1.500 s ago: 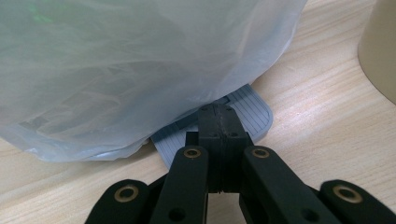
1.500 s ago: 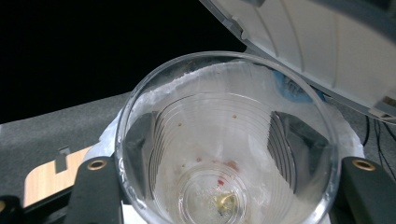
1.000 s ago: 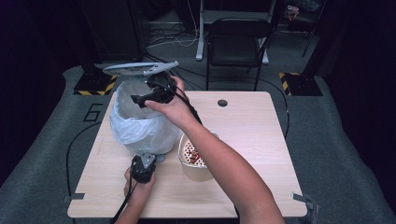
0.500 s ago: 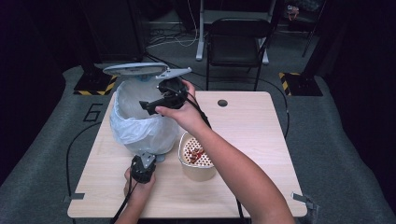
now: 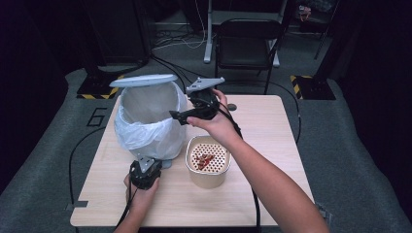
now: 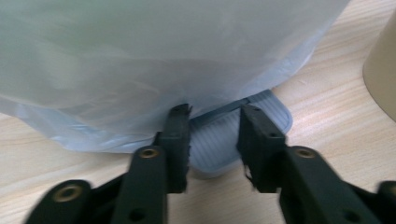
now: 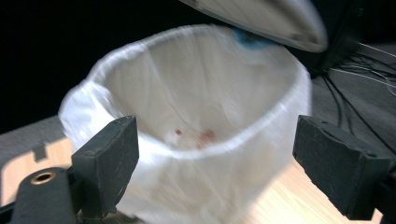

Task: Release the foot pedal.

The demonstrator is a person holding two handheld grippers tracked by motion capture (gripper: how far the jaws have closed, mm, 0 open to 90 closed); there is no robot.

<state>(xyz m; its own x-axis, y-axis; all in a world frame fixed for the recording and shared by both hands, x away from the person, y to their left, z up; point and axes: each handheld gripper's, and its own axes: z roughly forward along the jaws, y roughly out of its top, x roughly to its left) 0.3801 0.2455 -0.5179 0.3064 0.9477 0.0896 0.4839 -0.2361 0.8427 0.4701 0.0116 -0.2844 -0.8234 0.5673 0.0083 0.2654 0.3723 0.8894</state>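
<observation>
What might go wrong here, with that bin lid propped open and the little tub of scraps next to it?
The left gripper has just been opening around the bin's pedal; if pressure eases, the raised lid may drop shut. The right gripper, open with nothing between its fingers, hangs beside the bag-lined bin; swinging back, the forearm could knock the perforated tub of red scraps.

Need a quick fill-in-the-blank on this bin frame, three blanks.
1. The bin's lid stands ____.
2. The left gripper has its jaws on either side of the bin's ____.
3. The right gripper, holding nothing, points at the ____-lined bin.

Missing: open; pedal; bag
</observation>
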